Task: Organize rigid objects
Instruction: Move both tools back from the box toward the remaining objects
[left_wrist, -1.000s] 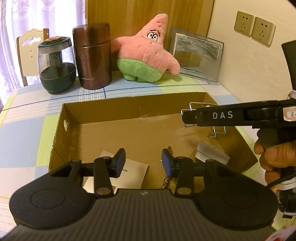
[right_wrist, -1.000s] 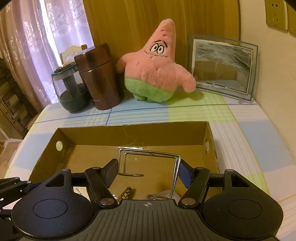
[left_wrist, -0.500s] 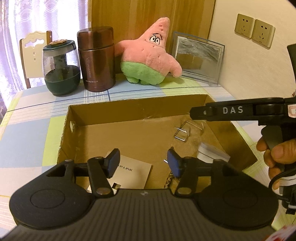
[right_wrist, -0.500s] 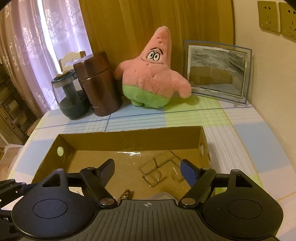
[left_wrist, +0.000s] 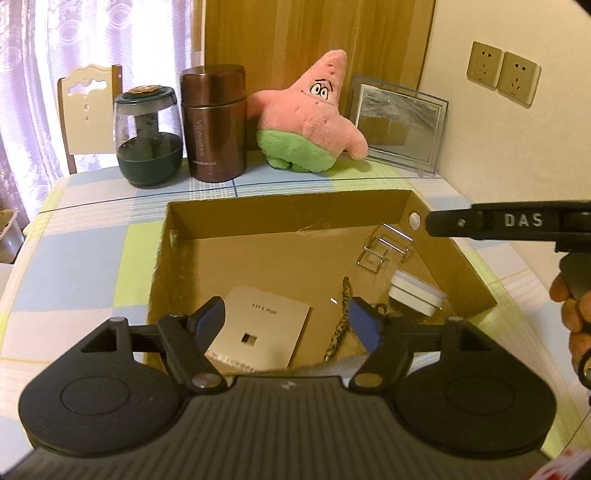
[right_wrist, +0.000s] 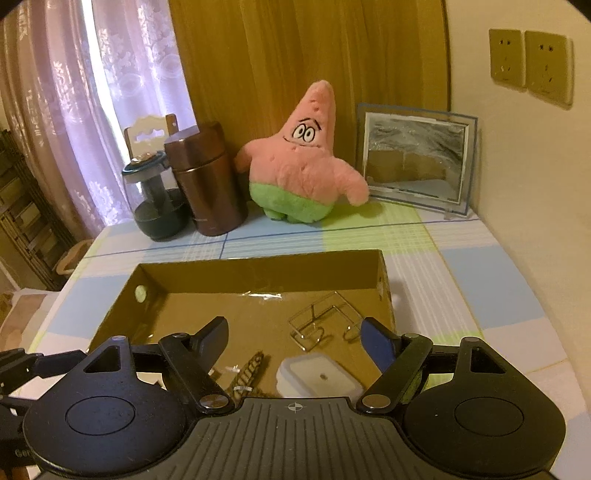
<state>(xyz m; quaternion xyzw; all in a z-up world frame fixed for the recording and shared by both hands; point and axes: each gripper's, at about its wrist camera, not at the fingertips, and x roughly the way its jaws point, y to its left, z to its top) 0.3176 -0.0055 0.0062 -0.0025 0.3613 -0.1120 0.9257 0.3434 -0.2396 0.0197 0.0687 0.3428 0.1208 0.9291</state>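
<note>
Surface: a top under a checked cloth of blue, green and white squares carries everything here.
Box: an open brown cardboard box sits in the middle of the surface; its walls are low, with a round hole in each end wall.
Plush: a pink star-shaped plush toy with green shorts stands upright behind the box, near the far wall.
Picture frame: a clear glass picture frame leans just right of the plush.
Flask: a brown metal cylindrical flask stands upright left of the plush, close beside a clear glass jar with a dark green base and lid.
Booklet: a white square booklet with faint print lies flat on the box floor, near the left end.
White case: a small white rounded plastic case lies on the box floor toward the right end.
Wire rack: a bent silver wire rack lies inside the box by the far right corner, apart from the case.
Cord: a thin patterned braided cord lies on the box floor between booklet and case.
Left gripper: its jaws have just been opening and stand apart, nothing between them, above the near part of the box.
Right gripper: jaws apart, nothing pressed between them; a hand holds it at the right edge of the left view.
</note>
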